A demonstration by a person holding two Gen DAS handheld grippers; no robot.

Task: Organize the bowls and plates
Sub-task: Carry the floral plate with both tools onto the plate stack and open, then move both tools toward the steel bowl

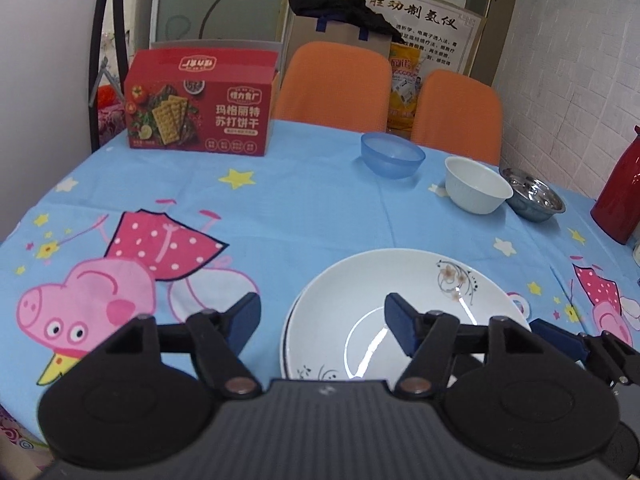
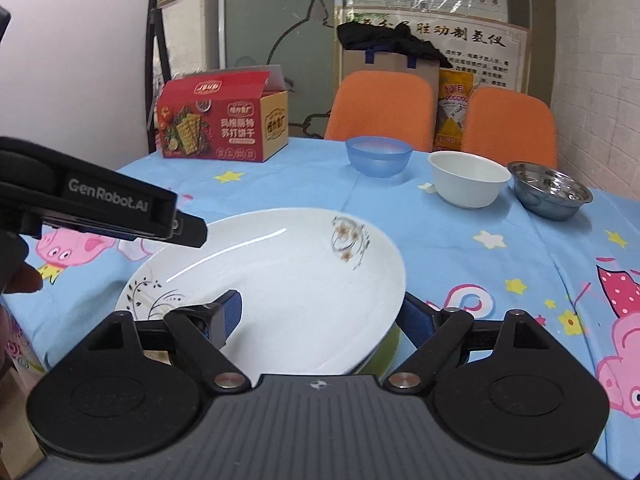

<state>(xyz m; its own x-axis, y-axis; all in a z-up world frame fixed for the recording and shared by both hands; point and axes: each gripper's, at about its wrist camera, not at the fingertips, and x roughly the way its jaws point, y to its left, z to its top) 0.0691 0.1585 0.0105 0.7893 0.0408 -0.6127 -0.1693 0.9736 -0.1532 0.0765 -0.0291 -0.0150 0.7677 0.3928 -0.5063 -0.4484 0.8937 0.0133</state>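
A white plate (image 1: 360, 292) with flower prints lies on the blue cartoon tablecloth (image 1: 280, 208), on top of another plate whose rim (image 1: 285, 340) shows at its left. My left gripper (image 1: 322, 322) is open, with the plate's left rim between its fingers and neither pad touching it. My right gripper (image 2: 324, 316) is open at the plate's (image 2: 280, 272) right side, one finger over the inside and the other just outside the rim. Something yellow-green (image 2: 386, 346) peeks out under that rim. Farther back stand a blue bowl (image 1: 392, 156), a white bowl (image 1: 478, 190) and a steel bowl (image 1: 534, 194).
A red biscuit box (image 1: 200, 104) stands at the table's far left, and a red flask (image 1: 620, 200) at the right edge. Two orange chairs (image 1: 332, 80) stand behind the table, with a white brick wall to the right. A hand (image 2: 20, 280) holds the left gripper.
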